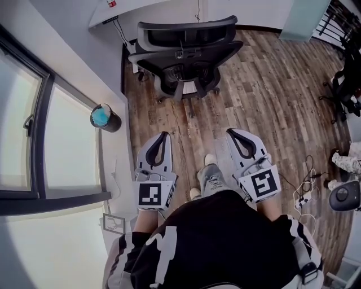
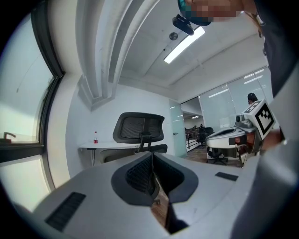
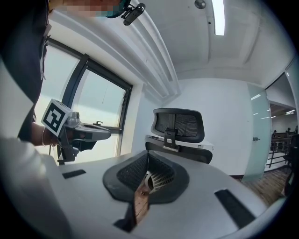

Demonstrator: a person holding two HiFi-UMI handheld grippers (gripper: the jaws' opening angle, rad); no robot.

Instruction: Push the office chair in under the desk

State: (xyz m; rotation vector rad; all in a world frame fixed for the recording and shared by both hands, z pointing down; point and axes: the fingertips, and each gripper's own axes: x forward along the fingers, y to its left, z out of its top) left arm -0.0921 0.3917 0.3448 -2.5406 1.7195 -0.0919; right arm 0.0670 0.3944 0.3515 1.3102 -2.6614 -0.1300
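Ahead, office chair (image 1: pixel 183 53) on wood floor (image 1: pixel 265 96), white desk (image 1: pixel 152 8) beyond.

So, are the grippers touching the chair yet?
Apart. The head view shows bare floor between the chair and both the left gripper and the right gripper, each shut and empty.

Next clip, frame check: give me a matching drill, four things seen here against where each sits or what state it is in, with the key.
Things:
1. office chair
2. dark round container
3. small bottle
4. left gripper

Matches:
A. on the white desk
B. jaws shut, nothing between them
C. on the ledge beside the window
D. on the wood floor

Pairs: 1-D, 2-C, 3-A, 4-B.
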